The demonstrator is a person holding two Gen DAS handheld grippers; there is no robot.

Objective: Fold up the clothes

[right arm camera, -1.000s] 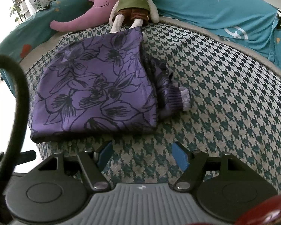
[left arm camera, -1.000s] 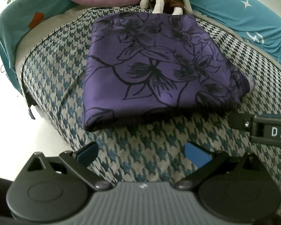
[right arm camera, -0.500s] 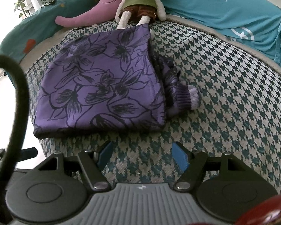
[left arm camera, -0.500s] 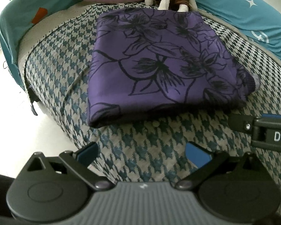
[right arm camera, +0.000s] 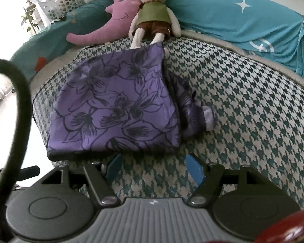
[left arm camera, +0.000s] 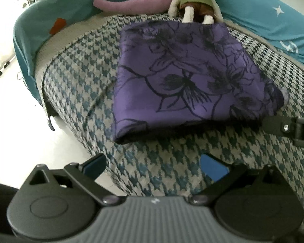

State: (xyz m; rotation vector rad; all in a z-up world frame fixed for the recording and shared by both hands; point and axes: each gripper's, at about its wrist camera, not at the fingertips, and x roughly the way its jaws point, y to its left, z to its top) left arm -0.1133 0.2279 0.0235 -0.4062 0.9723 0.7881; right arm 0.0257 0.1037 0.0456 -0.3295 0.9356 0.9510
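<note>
Both grippers move closer to purple garment (right arm camera: 119, 111), folded near front edge of bed (right arm camera: 243, 101). Left gripper (left arm camera: 154, 164) & right gripper (right arm camera: 154, 166) wide open, empty. Loose cuff (right arm camera: 208, 117) at its right side can spill out if you grab only top layer.

Houndstooth bed (right arm camera: 243, 101), teal bumper (right arm camera: 223, 20), pale floor (left arm camera: 30, 141).

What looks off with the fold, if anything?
The purple floral garment is folded into a flat rectangle, but a ribbed cuff and some bunched fabric poke out from its right edge. Both grippers are open and clear of it.
</note>
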